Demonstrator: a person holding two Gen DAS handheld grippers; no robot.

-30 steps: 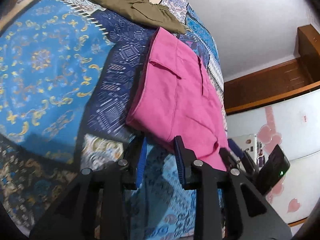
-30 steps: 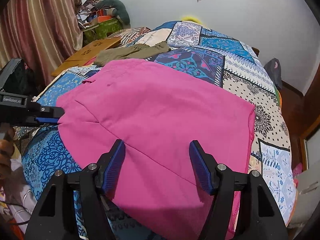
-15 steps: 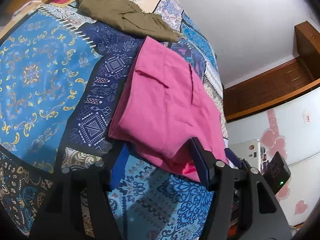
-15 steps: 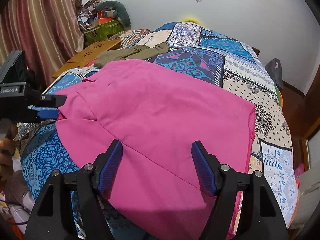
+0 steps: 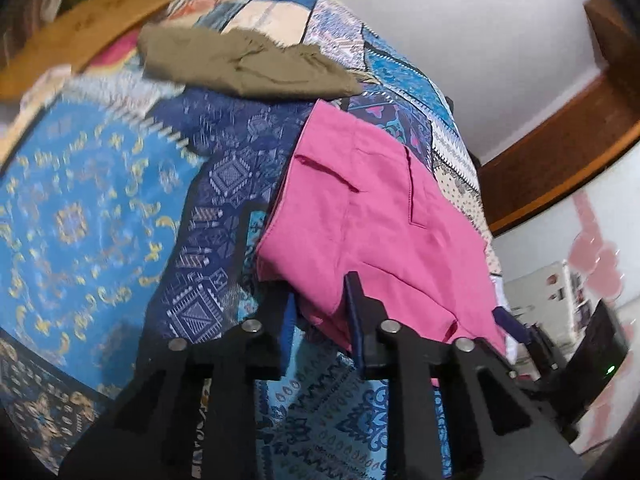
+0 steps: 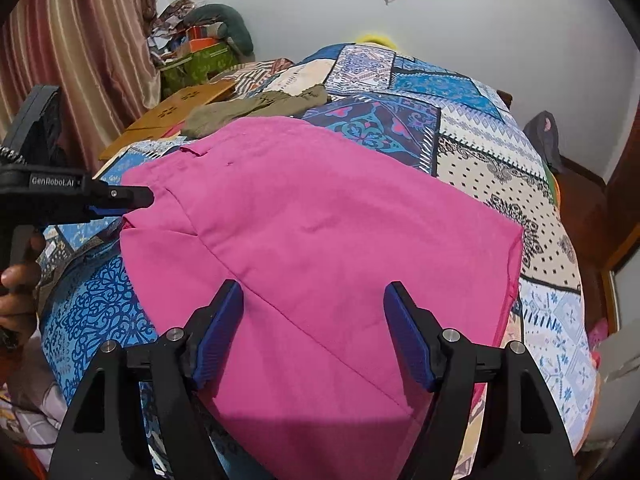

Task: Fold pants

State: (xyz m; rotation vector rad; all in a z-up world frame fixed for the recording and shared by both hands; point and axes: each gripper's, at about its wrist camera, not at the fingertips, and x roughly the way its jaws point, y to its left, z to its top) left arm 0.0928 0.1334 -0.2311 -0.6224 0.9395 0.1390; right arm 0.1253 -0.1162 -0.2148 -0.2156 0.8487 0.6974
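Pink pants (image 6: pixel 320 232) lie folded on a patchwork bedspread (image 6: pixel 500 160); they also show in the left wrist view (image 5: pixel 372 232). My left gripper (image 5: pixel 322 312) has its jaws narrowed around the near left edge of the pants, the fabric edge between the fingers. In the right wrist view the left gripper (image 6: pixel 136 200) sits at the pants' left edge. My right gripper (image 6: pixel 314 328) is open wide and empty, hovering over the near part of the pants.
Olive-green pants (image 5: pixel 248 64) lie further back on the bed, also in the right wrist view (image 6: pixel 256 110). A wooden board (image 6: pixel 176 116), boxes and a curtain (image 6: pixel 80 60) stand at the left. A wooden door frame (image 5: pixel 560 160) is right.
The left gripper opened wide half a second ago, then narrowed again around the pants' left edge. The right gripper stayed open over the pants, shifting only slightly.
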